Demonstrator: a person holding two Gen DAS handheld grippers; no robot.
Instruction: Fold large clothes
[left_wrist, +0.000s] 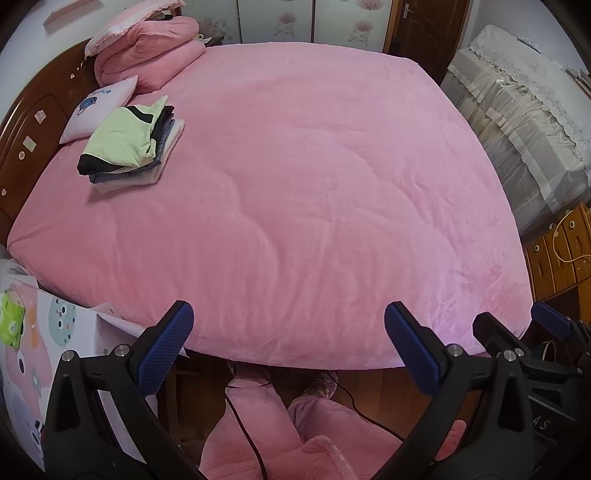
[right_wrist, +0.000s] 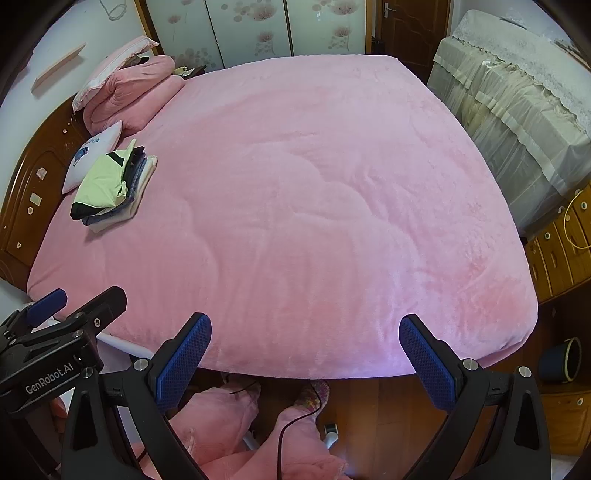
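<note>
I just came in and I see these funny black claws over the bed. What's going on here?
A person is standing at the foot of the big pink fleece bedspread, holding a gripper in each hand. The left gripper and right gripper are both open and holding nothing, hovering above the bed's near edge. A neat stack of folded clothes with a light green top sits near the white printed pillow. No unfolded garment lies on the bed.

bed blanket (left_wrist: 314, 192): plain pink | folded stack (left_wrist: 127, 144): pale green over black, blue-grey, white | gripper pads (left_wrist: 166, 347): blue, dotted | headboard (left_wrist: 33, 129): dark brown
</note>
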